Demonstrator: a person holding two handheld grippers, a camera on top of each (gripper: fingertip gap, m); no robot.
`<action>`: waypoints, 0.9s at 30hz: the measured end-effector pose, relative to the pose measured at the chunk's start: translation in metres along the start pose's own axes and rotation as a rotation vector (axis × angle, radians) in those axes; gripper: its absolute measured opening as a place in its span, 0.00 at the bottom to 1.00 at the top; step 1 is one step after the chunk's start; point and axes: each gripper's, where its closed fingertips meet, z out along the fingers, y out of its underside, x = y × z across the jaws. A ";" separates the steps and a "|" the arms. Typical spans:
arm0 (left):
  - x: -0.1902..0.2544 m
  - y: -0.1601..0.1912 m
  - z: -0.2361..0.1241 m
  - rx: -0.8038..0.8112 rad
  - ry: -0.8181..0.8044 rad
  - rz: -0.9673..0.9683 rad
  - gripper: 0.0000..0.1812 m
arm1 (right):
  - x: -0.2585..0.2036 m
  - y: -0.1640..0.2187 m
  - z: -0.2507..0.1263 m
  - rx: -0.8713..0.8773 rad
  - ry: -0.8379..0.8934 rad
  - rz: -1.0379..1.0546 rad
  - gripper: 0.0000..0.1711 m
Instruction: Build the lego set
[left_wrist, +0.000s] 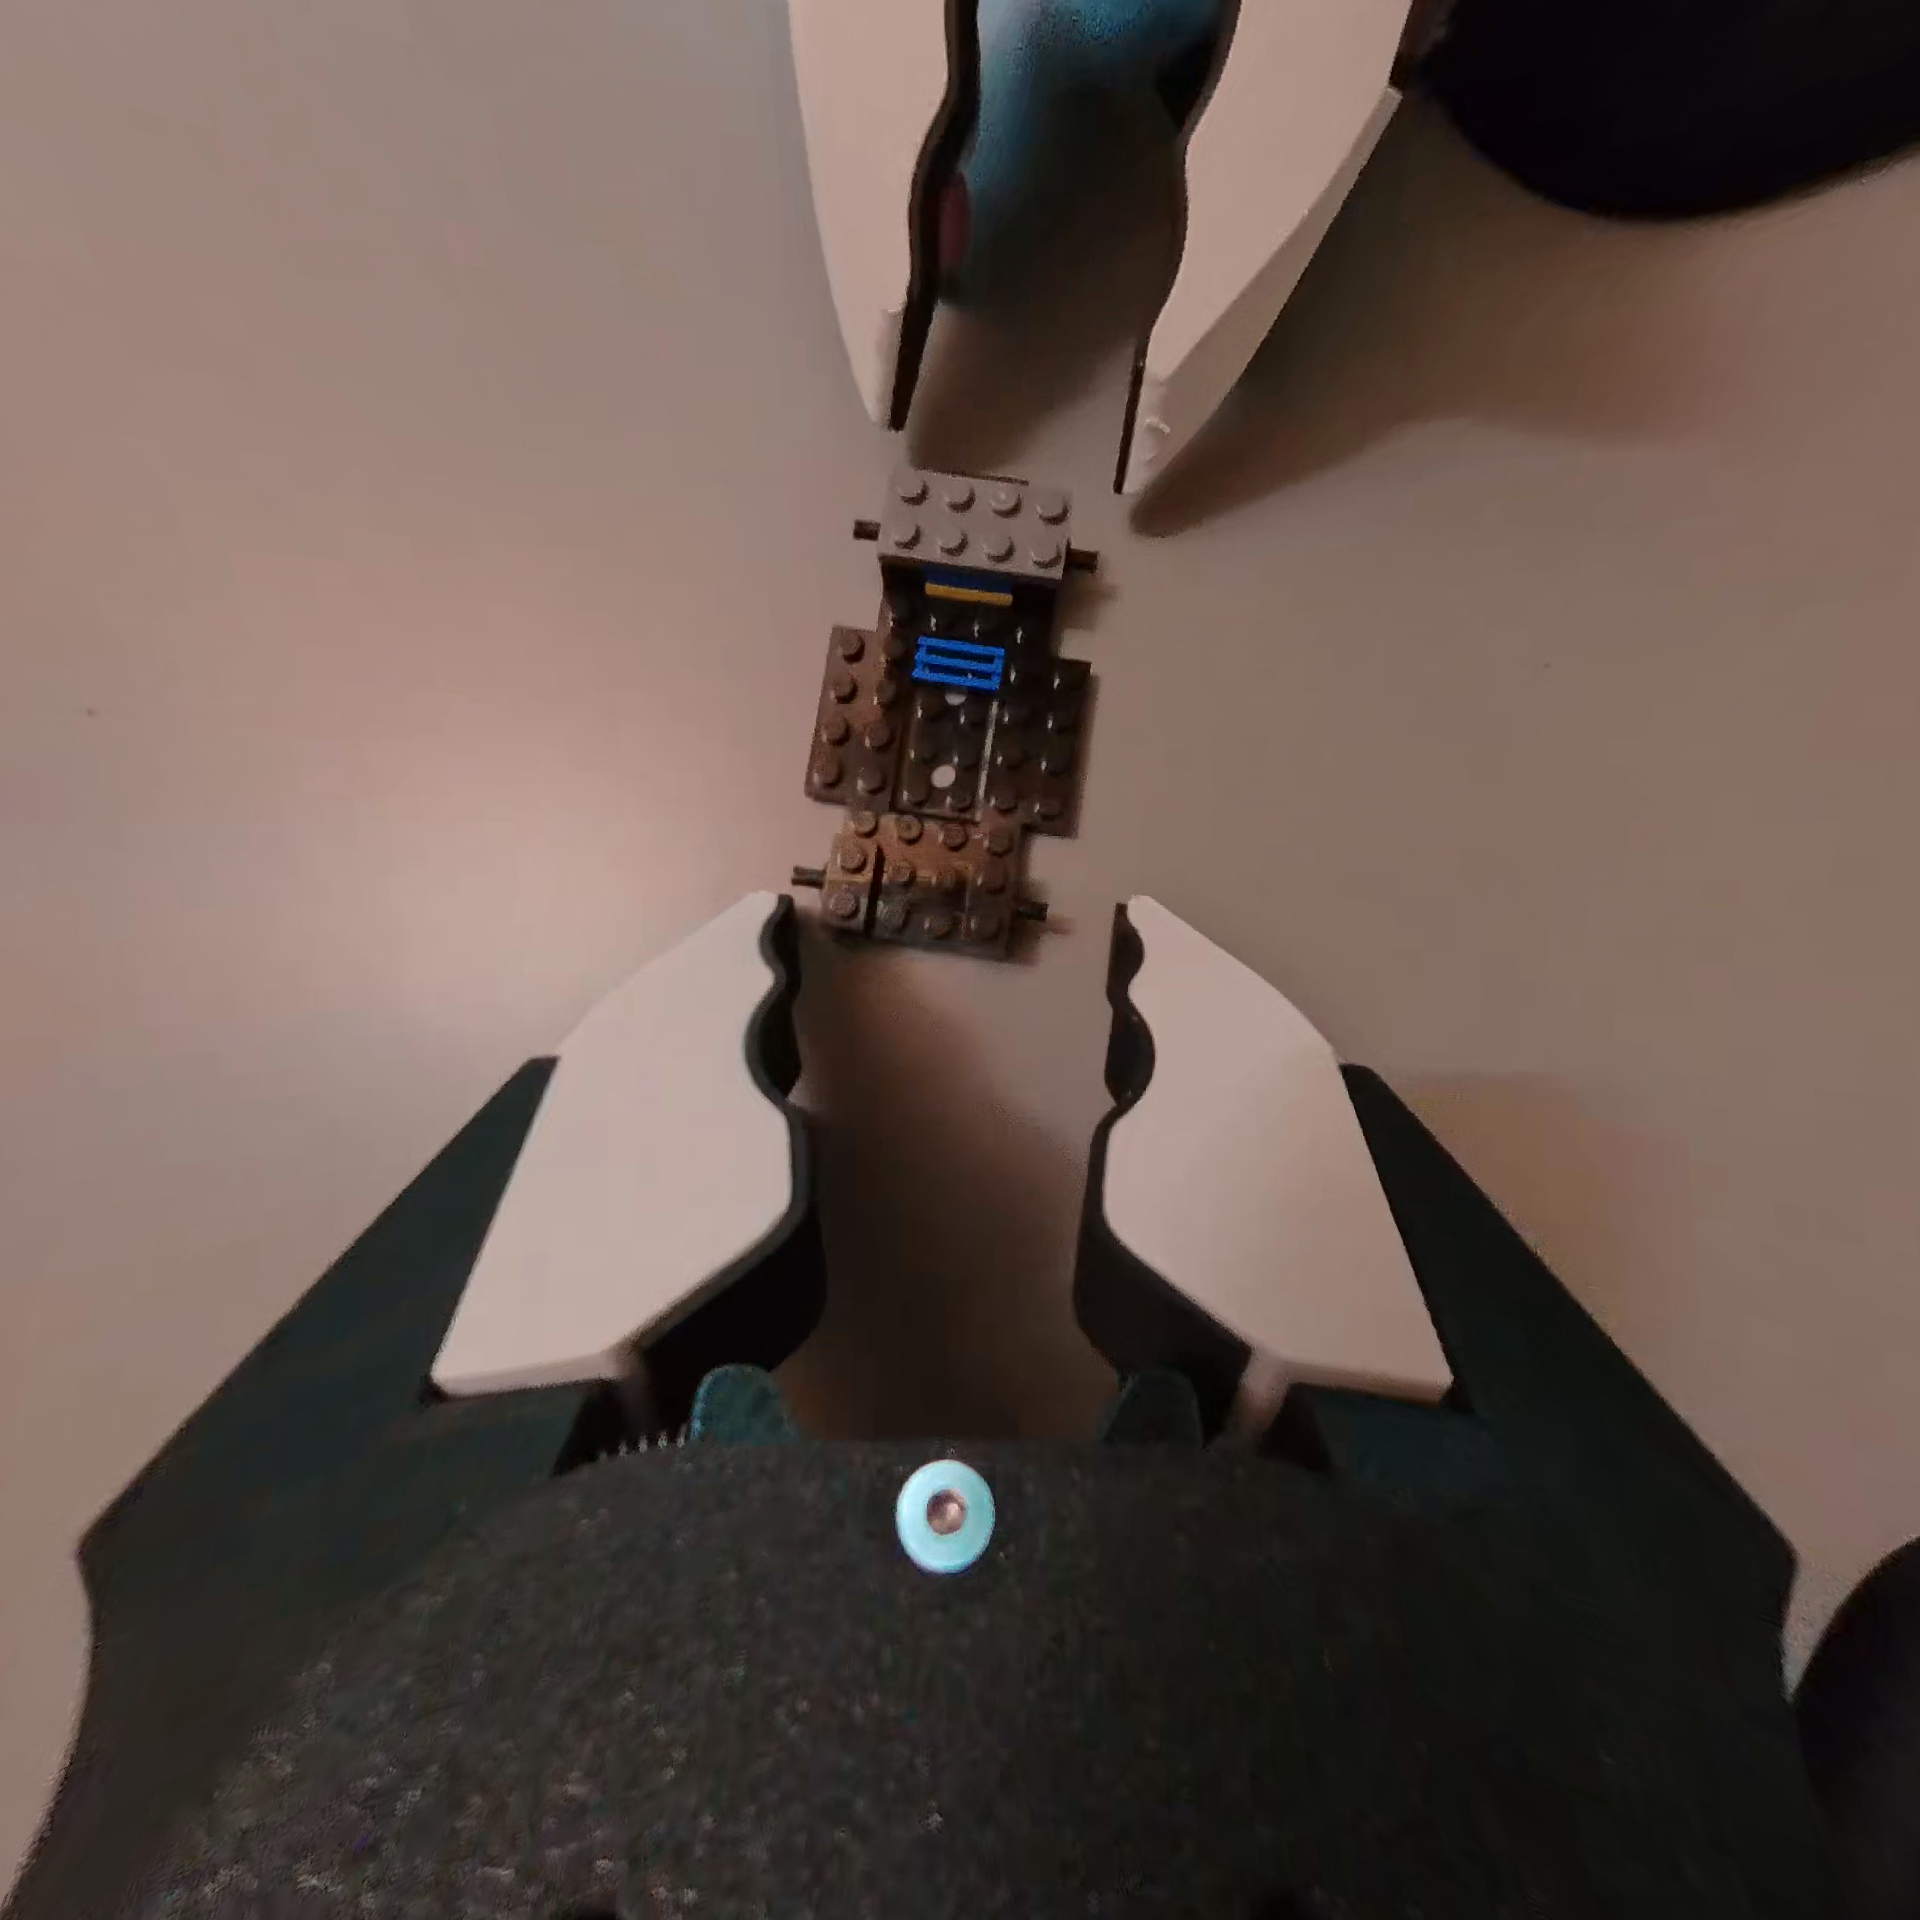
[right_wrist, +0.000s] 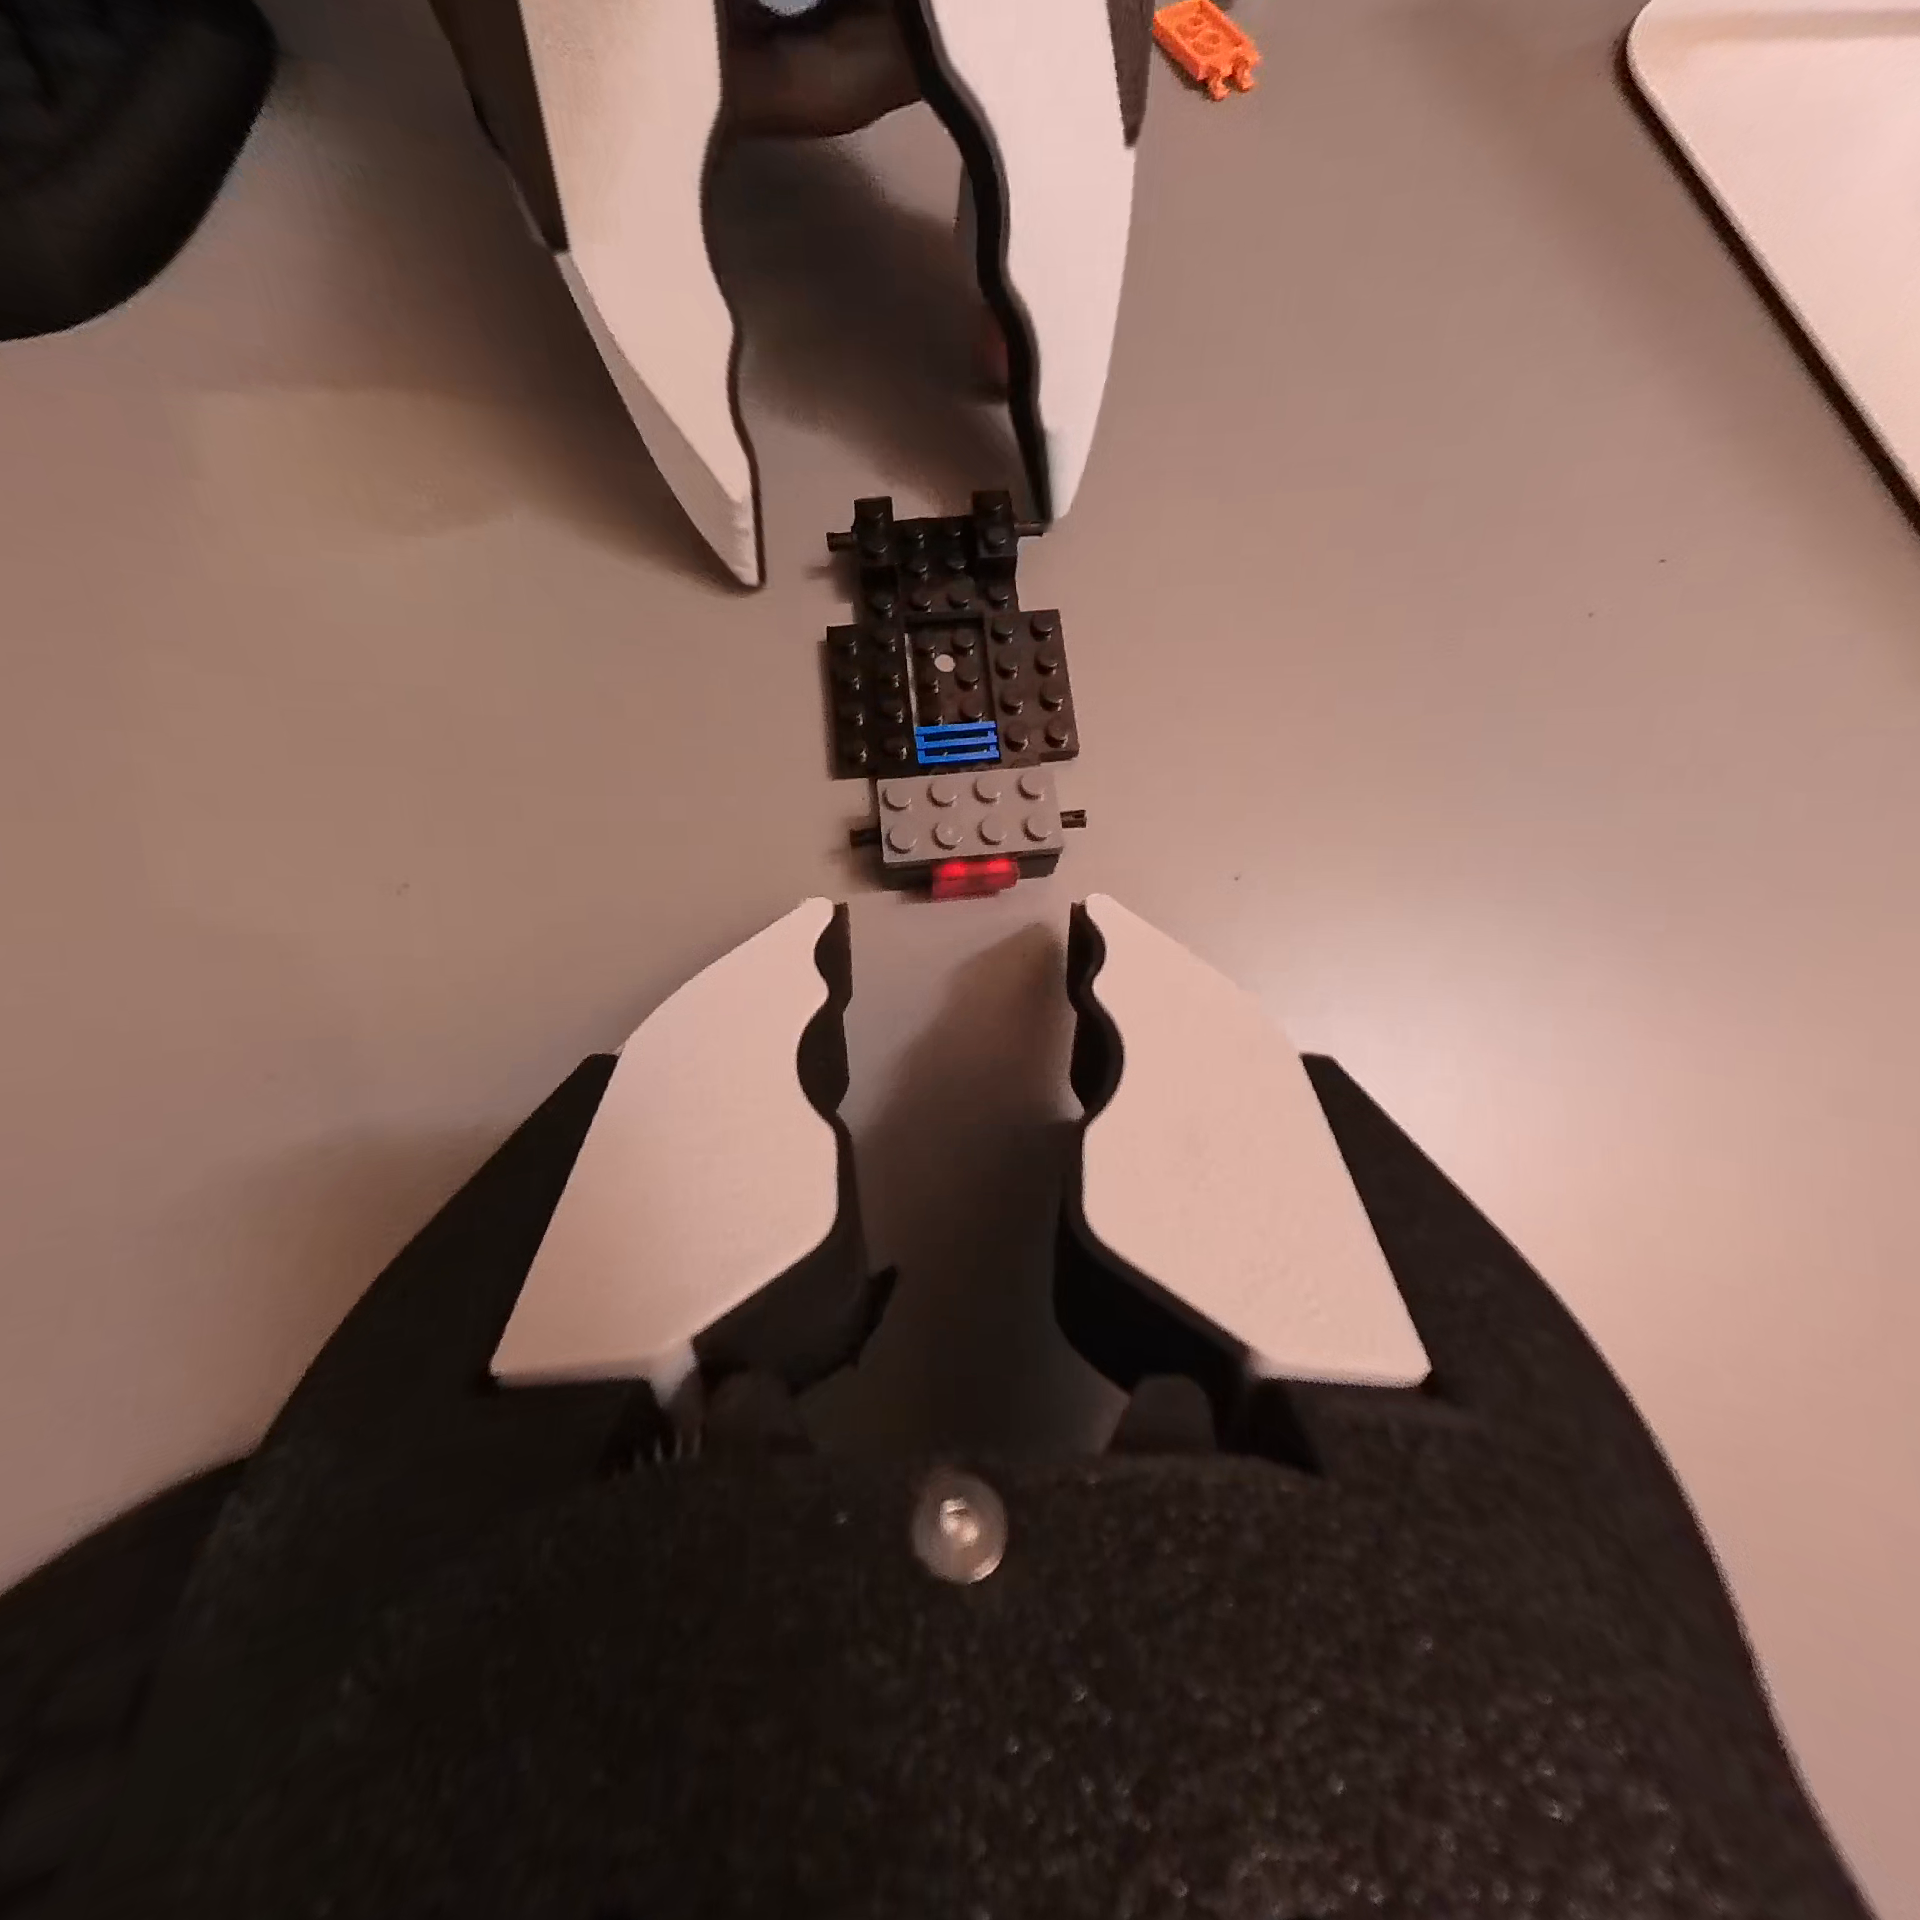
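A pale, matte table (right_wrist: 312, 727) fills both wrist views, with the two grippers facing each other across a small Lego build. A light-coloured flat slab (right_wrist: 1808, 208) sits at the table's far right edge in the right wrist view. The left gripper (left_wrist: 951, 914) hovers low over the table, its white fingers with wavy black inner pads spread apart, holding nothing, with the build just beyond its tips. The right gripper (right_wrist: 956, 914) is likewise spread apart and empty, its tips just short of the build's other end. Each gripper also shows opposite in the other's view, pointing in from the top. The Lego chassis (right_wrist: 951, 686) lies flat on the table between them: a black studded base with thin axle pins sticking out at both ends. At the end nearest the right gripper sits a grey studded brick (right_wrist: 971, 816), with a small red piece (right_wrist: 971, 878) on its outer face. Just inward lies a blue grille tile (right_wrist: 956, 743). An orange Lego piece (right_wrist: 1210, 42) lies well apart at the far edge. No writing or brand marks are legible anywhere.
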 end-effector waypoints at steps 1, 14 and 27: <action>0.001 -0.001 0.001 -0.008 0.014 -0.001 0.30 | 0.000 0.000 0.000 0.005 0.001 0.003 0.23; -0.004 -0.006 0.006 -0.063 0.044 0.041 0.22 | -0.008 -0.004 -0.001 0.039 -0.038 0.055 0.22; 0.000 -0.006 -0.001 0.066 0.029 -0.007 0.22 | -0.005 -0.006 -0.005 0.063 -0.044 0.158 0.22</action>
